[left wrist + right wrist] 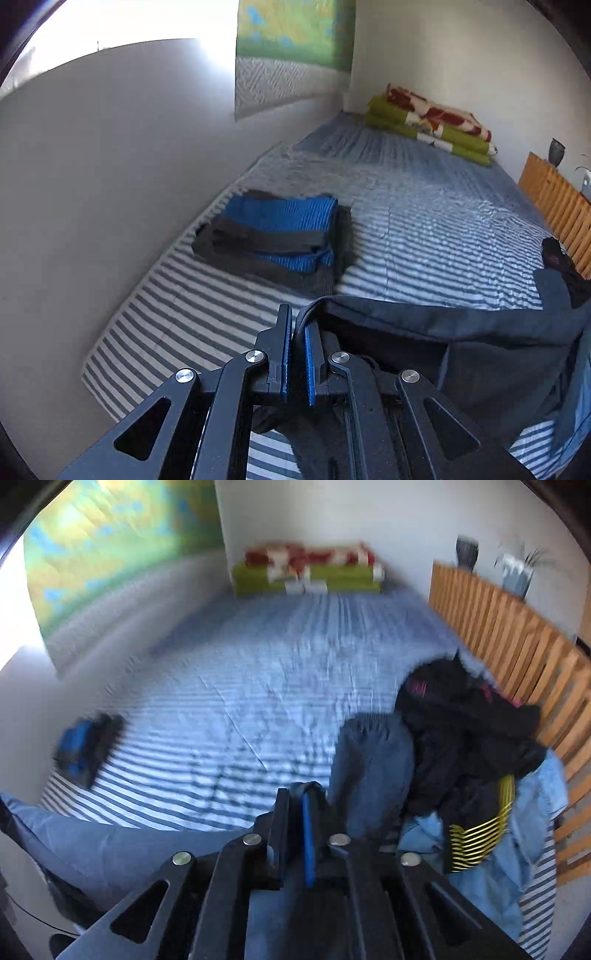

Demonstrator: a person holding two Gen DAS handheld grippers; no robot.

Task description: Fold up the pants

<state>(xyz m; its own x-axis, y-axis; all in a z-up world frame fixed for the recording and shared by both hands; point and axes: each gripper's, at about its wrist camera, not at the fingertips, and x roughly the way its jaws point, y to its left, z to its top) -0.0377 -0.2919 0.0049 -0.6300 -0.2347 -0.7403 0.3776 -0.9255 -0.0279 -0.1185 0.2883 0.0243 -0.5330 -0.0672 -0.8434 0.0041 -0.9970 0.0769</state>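
The dark blue-grey pants (461, 332) hang above the striped bed (424, 229), stretched between my two grippers. In the left wrist view my left gripper (297, 325) is shut on a folded edge of the pants, and the cloth trails off to the right. In the blurred right wrist view my right gripper (297, 801) has its pads close together, with a fold of the pants showing at its tips. The pants (110, 849) sag from there to the lower left. Both grippers point down over the near end of the bed.
A folded stack of blue and grey clothes (273, 236) lies by the left wall. A heap of unfolded clothes (461, 738) sits at the right, against the wooden slatted rail (517, 642). Folded green and red blankets (424, 125) lie at the far end.
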